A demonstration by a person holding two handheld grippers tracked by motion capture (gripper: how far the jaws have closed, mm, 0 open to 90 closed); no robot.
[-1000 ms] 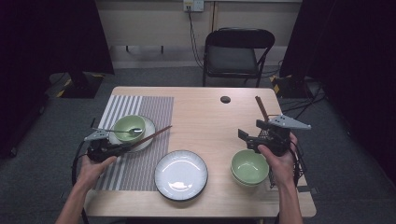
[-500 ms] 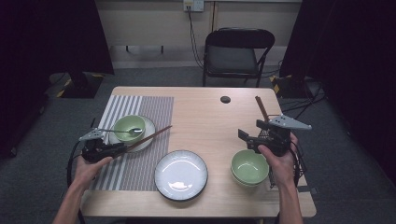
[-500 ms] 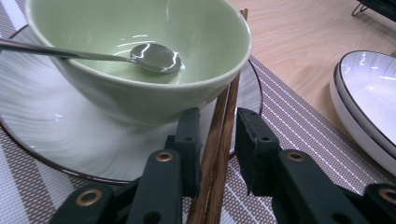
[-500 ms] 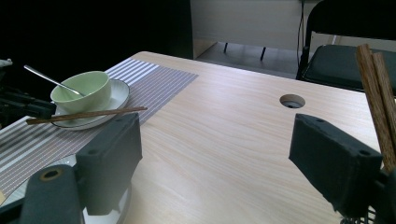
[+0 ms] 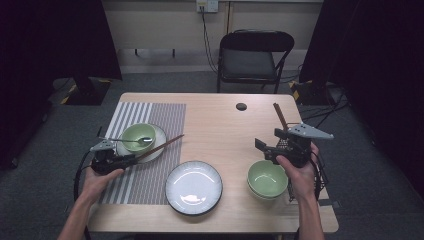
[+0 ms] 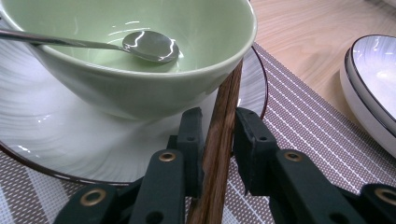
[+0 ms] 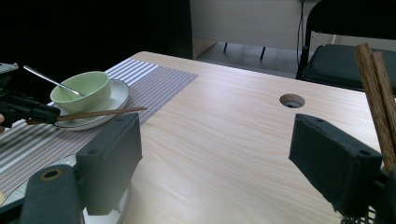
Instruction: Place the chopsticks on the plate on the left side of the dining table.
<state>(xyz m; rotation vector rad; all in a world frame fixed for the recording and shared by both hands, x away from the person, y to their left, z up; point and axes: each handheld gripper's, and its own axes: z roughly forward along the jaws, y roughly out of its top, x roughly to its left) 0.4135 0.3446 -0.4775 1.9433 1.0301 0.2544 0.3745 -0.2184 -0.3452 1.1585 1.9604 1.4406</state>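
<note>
Chopsticks (image 6: pixel 219 140) between the left gripper (image 6: pixel 218 140) jaws
Jaws just loosened, barely touching (beside the green bowl (image 6: pixel 140 60)); right gripper (image 7: pixel 233 154) gapes empty.

The left gripper (image 5: pixel 131 159) is lying low near the tabletop's left edge, its jaws having just been opening then easing in slightly, while the right gripper (image 5: pixel 267 148) is hovering wide-jawed toward the right edge.

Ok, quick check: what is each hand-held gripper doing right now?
Left hand-held gripper: jaws just opened slightly, chopsticks between them; the pads look barely off the wood, so open.
Right hand-held gripper: open, nothing between its jaws.
</note>
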